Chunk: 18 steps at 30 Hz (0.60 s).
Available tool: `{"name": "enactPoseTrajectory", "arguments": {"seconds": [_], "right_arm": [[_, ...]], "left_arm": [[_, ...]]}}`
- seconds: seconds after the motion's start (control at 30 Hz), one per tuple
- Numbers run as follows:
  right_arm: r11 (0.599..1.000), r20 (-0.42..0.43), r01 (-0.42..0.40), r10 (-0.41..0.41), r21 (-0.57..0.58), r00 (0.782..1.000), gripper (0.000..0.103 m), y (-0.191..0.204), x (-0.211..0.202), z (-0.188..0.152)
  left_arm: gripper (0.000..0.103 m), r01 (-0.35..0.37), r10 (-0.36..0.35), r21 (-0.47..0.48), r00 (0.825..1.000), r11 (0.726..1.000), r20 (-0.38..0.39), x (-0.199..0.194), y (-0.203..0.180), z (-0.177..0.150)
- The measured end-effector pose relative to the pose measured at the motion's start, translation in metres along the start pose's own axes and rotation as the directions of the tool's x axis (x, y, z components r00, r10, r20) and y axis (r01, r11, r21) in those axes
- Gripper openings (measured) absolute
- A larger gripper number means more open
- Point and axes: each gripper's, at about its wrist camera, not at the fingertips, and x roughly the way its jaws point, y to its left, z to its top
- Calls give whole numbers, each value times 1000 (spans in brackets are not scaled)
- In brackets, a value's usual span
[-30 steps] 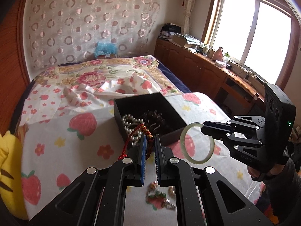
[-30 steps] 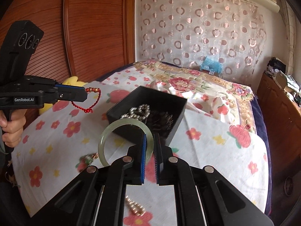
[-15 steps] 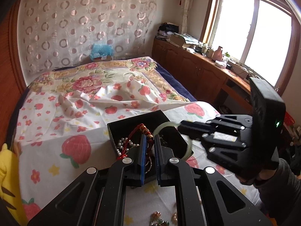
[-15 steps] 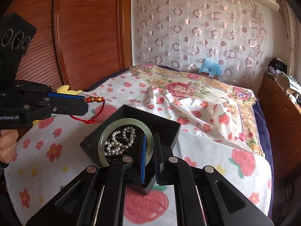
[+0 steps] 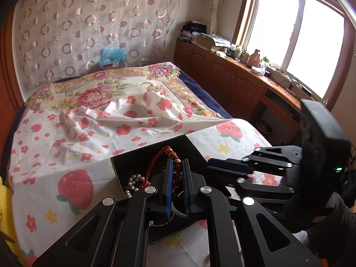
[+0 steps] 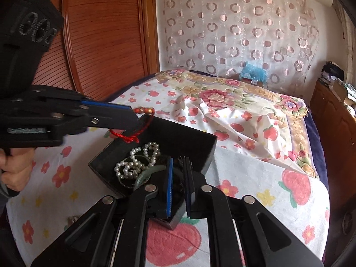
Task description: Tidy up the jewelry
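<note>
Drop-off step: both loads are over the black square box (image 6: 178, 138). Left gripper (image 5: 177, 166) fingers clamp the red braided cord bracelet (image 5: 171, 153). Right gripper (image 6: 178, 169) fingers are opening, the pale green jade bangle (image 6: 144, 174) at 9 o'clock (apparently already free). Next: left lets go, both withdraw. Only the right view shows the bangle lying on the white pearl strand (image 6: 135, 162).

Bright window (image 5: 298, 35) over wooden cabinets (image 5: 224, 75); ring-patterned curtain (image 5: 93, 24) (sheer) behind bed (image 5: 106, 102).
</note>
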Motion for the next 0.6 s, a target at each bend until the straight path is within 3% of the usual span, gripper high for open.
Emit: {"name": "enactPoseTrajectory", "arguments": {"seconds": [0.2, 0.27, 0.33, 0.6], "right_arm": [[999, -1, 10, -10, 45, 1000, 12, -6, -20, -17], [998, -6, 8, -7, 56, 1000, 12, -7, -25, -24], [998, -20, 7, -5, 67, 1000, 12, -6, -32, -35], [998, -81, -4, 10, 65, 997, 12, 9, -45, -74]], "left_arm": [[9, 1, -1, -7, 1000, 1000, -25, 13, -1, -2], [27, 3, -3, -12, 1000, 1000, -27, 13, -1, -3], [36, 5, -5, -5, 1000, 1000, -23, 13, -2, -4], [39, -31, 31, 15, 1000, 999, -3, -6, -5, -25]]}}
